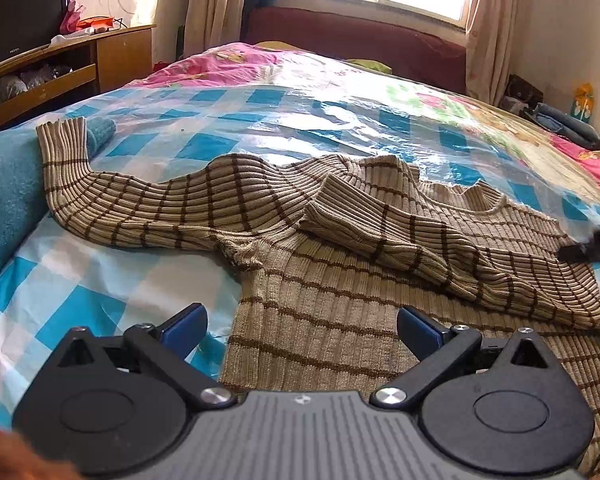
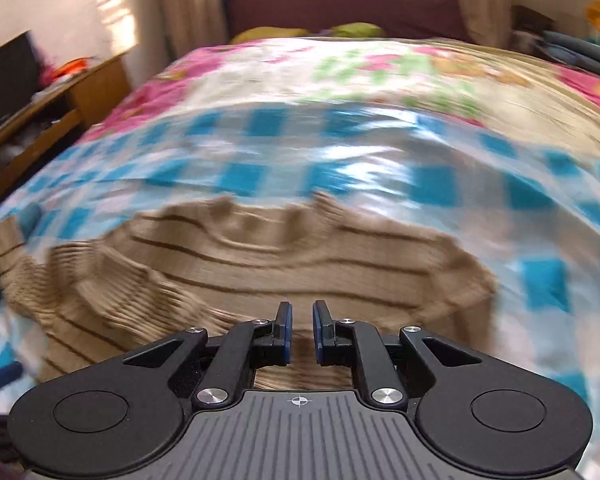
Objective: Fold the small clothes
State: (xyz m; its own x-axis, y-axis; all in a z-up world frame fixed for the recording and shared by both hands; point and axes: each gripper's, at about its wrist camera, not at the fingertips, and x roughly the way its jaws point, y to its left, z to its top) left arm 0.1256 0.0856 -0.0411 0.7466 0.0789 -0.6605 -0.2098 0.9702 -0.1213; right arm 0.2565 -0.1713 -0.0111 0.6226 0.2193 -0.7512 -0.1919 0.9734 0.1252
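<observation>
A tan ribbed sweater with brown stripes (image 1: 340, 264) lies on the bed. One sleeve is folded across its body, the other sleeve (image 1: 112, 204) stretches out to the left. My left gripper (image 1: 302, 324) is open and empty, hovering over the sweater's lower hem. My right gripper (image 2: 302, 324) has its jaws nearly closed with a small gap and nothing between them, above the sweater's body (image 2: 268, 264). The right wrist view is motion-blurred. A black fingertip of the right gripper (image 1: 592, 246) shows at the right edge of the left wrist view, by the sweater's shoulder.
The bed carries a blue-and-white checked plastic sheet (image 1: 204, 148) over a pink floral cover (image 1: 236, 62). A teal towel (image 1: 8, 196) lies at the left edge. A wooden TV cabinet (image 1: 60, 64) stands left, a dark red headboard (image 1: 356, 40) beyond.
</observation>
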